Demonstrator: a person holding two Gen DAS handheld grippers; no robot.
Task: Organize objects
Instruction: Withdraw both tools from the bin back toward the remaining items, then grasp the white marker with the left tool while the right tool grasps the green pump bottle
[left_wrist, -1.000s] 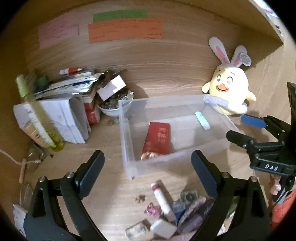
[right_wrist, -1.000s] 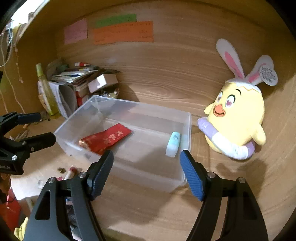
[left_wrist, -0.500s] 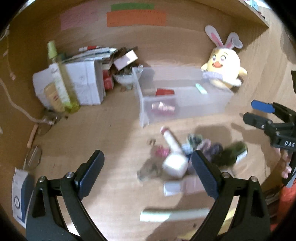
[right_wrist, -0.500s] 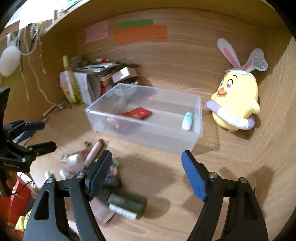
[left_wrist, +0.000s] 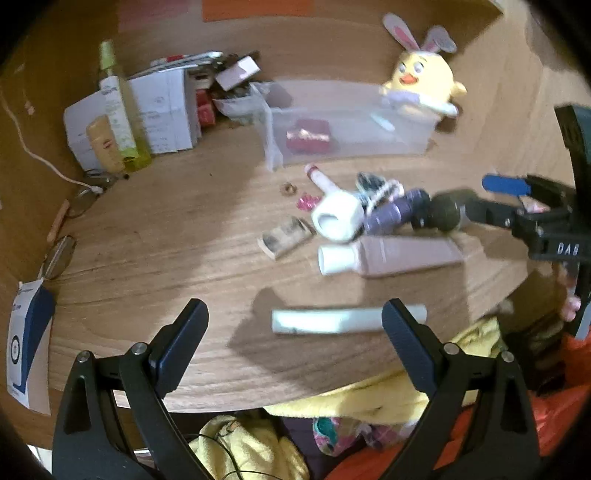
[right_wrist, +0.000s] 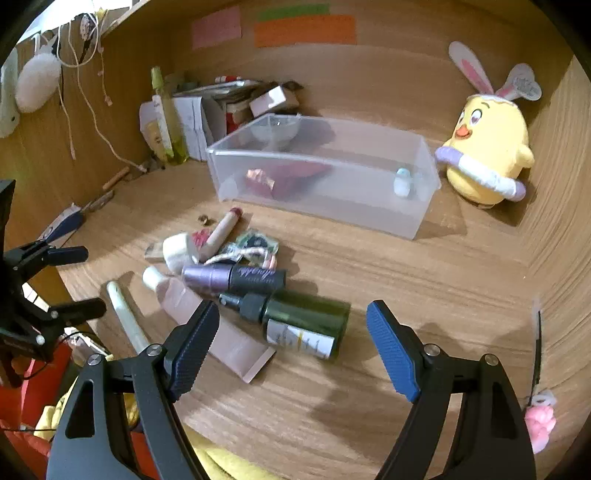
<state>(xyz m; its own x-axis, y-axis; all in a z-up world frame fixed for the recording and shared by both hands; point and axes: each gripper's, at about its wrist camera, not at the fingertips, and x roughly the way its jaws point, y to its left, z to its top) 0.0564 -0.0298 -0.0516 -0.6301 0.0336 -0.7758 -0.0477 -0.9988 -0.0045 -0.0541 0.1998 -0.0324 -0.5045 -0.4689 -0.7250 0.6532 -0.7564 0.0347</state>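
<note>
Wood-grain desk (right_wrist: 406, 266); translucent plastic bin (right_wrist: 332, 206); plush chick (right_wrist: 487, 147).

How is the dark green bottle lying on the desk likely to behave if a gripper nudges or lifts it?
The dark green bottle lies on its round side on the desk, so a nudge would probably roll it. Its glossy body looks rigid and perhaps slippery. The paper label might offer better grip.

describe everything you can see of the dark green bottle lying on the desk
The dark green glass-looking bottle lies on its side on the wooden desk, black cap pointing left toward the pile of cosmetics. A white label with small print and a yellow stripe wraps its lower body. Its cap end sits close to the purple and black tube, and its body appears to rest against the flat pink squeeze tube. It lies just ahead of the open right gripper, whose fingers do not touch it.
</note>
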